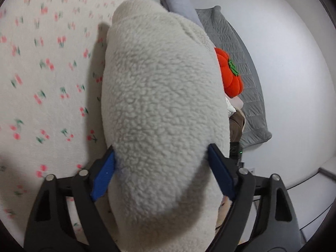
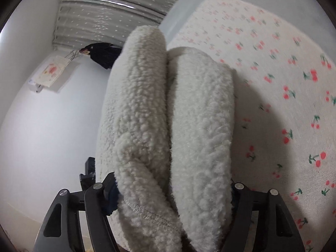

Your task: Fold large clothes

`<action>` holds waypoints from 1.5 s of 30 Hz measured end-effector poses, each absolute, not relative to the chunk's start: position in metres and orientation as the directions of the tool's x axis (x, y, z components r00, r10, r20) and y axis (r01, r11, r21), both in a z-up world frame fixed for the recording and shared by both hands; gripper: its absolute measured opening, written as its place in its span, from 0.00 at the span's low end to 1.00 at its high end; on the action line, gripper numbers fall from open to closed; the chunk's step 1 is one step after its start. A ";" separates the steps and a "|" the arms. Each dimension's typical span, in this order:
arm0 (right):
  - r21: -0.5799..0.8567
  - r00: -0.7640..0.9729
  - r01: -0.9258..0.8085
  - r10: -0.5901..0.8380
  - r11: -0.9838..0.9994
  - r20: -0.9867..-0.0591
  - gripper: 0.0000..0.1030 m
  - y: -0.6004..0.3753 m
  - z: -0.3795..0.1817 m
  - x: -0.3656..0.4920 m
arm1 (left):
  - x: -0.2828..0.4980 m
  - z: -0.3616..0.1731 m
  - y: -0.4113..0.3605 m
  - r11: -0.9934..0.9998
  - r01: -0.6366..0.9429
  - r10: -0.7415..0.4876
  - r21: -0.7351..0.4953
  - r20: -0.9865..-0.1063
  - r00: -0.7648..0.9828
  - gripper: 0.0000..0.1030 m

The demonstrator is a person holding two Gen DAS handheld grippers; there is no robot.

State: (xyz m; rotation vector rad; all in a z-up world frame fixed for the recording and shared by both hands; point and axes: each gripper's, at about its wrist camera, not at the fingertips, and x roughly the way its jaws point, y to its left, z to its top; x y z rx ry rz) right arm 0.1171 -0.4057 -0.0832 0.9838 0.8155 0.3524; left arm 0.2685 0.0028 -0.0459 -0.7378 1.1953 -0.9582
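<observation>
The cream fleece garment hangs bundled above the cherry-print bedsheet; the left gripper clamps a thick wad; the right gripper pinches two doubled layers; it looks bulky, soft, springy, light; stitched hems give surest purchase.

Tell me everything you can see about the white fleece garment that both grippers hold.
The white fleece garment is cream-white with a curly sherpa pile; a stitched hem shows near the right gripper. It is bundled thick, and in the right wrist view two rolled layers lie side by side. The left gripper and the right gripper each clamp it between their jaws, above the cherry-print sheet.
</observation>
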 end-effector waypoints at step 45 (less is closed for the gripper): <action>0.698 0.663 0.103 0.474 0.709 -0.579 0.79 -0.264 -0.048 0.220 | 0.267 0.027 0.140 0.744 0.222 -0.635 -0.630 -0.563 0.528 0.91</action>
